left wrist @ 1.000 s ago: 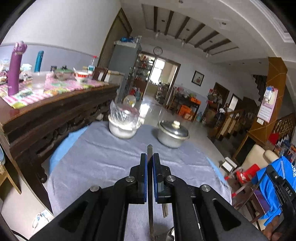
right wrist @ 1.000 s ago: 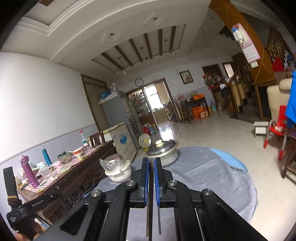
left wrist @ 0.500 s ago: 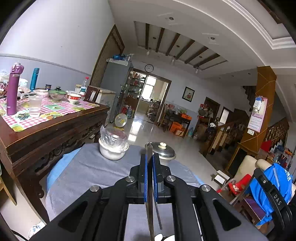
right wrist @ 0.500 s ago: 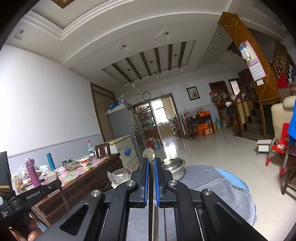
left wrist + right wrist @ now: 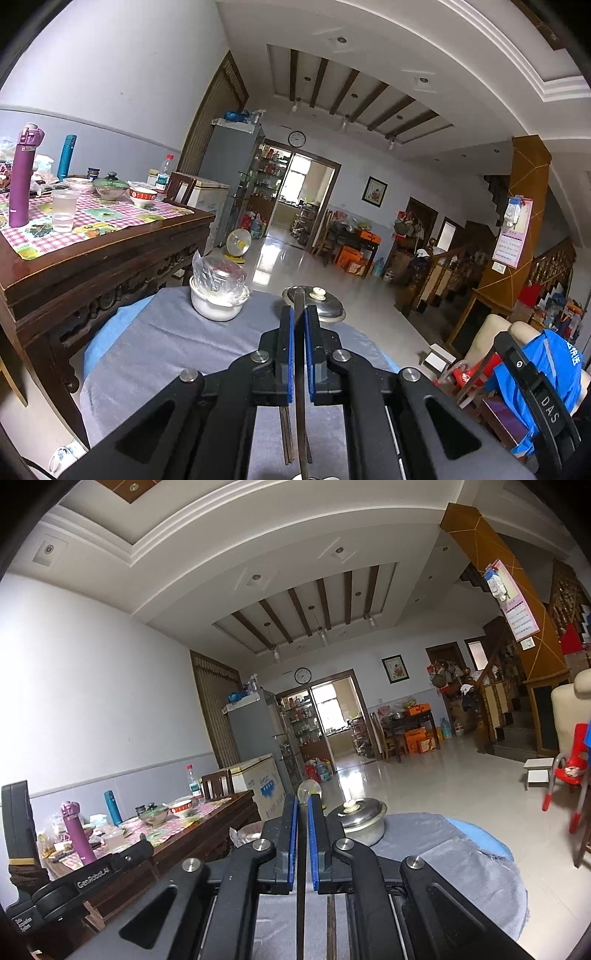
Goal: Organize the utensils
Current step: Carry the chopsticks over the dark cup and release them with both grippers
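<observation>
Both my grippers are clamped on thin utensils, lifted above the grey cloth.

My left gripper [image 5: 299, 325] pinches a dark flat utensil handle [image 5: 300, 406] that runs back between its blue pads toward me, its tip poking out just ahead of the fingertips; a pair of chopsticks [image 5: 286, 435] lies on the grey cloth [image 5: 166, 354] below and slightly left of it. My right gripper [image 5: 303, 812] grips another dark slim stick [image 5: 301, 904] the same way, though I cannot tell what kind of utensil it is. Ahead of both sit a lidded steel pot [image 5: 360, 821] and, further left, a white bowl with plastic over it [image 5: 218, 291]. I judge I am mid-carry, with both pieces picked up. Next I need to bring each down beside its like pieces on the cloth, lined up straight, before easing the pads apart.
</observation>
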Tool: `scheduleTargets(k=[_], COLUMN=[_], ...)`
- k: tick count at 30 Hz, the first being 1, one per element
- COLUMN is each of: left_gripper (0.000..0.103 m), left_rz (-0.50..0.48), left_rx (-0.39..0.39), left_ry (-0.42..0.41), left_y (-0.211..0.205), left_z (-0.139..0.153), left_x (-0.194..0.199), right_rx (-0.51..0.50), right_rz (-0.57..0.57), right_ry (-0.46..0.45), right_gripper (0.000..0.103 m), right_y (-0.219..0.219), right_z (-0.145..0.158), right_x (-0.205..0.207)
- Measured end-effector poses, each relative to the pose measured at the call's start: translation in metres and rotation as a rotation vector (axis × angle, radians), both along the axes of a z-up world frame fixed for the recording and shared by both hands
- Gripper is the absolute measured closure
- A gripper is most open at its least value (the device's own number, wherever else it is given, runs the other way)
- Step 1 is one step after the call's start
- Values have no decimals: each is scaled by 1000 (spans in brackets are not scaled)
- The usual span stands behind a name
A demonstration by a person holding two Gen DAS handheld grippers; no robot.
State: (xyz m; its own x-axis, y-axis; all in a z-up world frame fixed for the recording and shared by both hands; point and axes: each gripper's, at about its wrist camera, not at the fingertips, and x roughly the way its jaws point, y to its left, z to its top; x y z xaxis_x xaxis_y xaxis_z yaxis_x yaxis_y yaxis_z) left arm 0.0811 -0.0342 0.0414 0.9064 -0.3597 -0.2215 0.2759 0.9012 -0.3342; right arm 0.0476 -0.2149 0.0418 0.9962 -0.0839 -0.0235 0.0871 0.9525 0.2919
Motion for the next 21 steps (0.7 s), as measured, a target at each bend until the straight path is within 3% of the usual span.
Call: scheduleTargets(k=[9, 21], left_gripper=[97, 97], left_rz=[28, 17], left_rx=[18, 101], left_ry=[21, 65], left_y=[-7, -29], left_z=[-17, -44], left_x=[7, 4], right_rx=[-3, -34], right_rz=[27, 46], right_ry=[43, 103], right_gripper=[97, 96], right_y=[5, 7], right_z=[-17, -35], right_x=[7, 1])
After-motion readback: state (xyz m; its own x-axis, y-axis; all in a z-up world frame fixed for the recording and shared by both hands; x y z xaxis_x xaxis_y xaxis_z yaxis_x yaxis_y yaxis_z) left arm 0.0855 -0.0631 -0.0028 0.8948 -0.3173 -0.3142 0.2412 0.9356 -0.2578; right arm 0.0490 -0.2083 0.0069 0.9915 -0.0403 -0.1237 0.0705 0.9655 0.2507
